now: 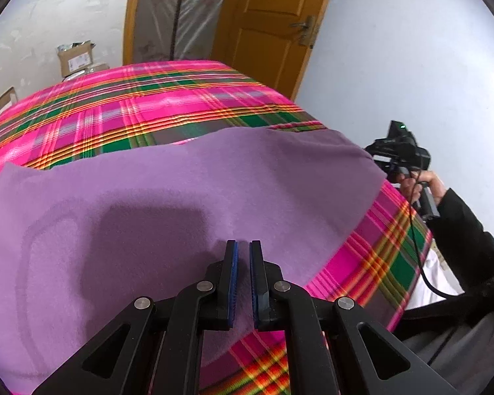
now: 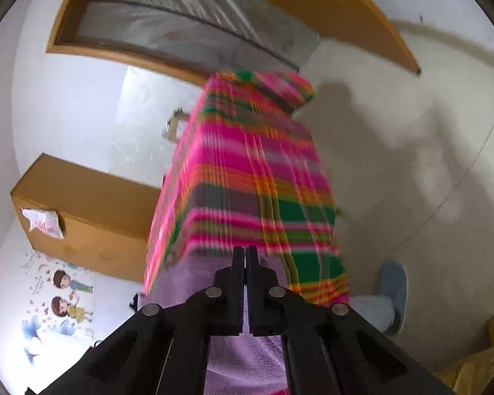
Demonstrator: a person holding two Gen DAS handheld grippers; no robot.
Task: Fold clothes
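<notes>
Purple cloth [image 1: 187, 191] lies spread over the plaid table cover [image 1: 141, 105]. Left gripper [image 1: 243, 247] hovers above it, fingers slightly apart, gripping nothing. Right gripper [image 2: 246, 251] has its fingers nearly together at the cloth's edge; can't tell if it's pinching.

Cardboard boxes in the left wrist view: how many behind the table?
3 visible: one open box against the wall, a flatter one right of it, another at the left edge. The plaid cloth may hide more.

Your purple garment [image 1: 181, 197] is a matt, fuzzy fleece across the middle of the frame. The plaid cloth [image 1: 148, 105] over the tabletop behind it is woven, with a slight sheen. Your left tongs [image 1: 243, 247], bottom centre, are matt black plastic with ribbed blue pads [image 1: 235, 279] and brushed metal pins. The door [image 1: 263, 26], top centre, is glossy varnished wood.
</notes>
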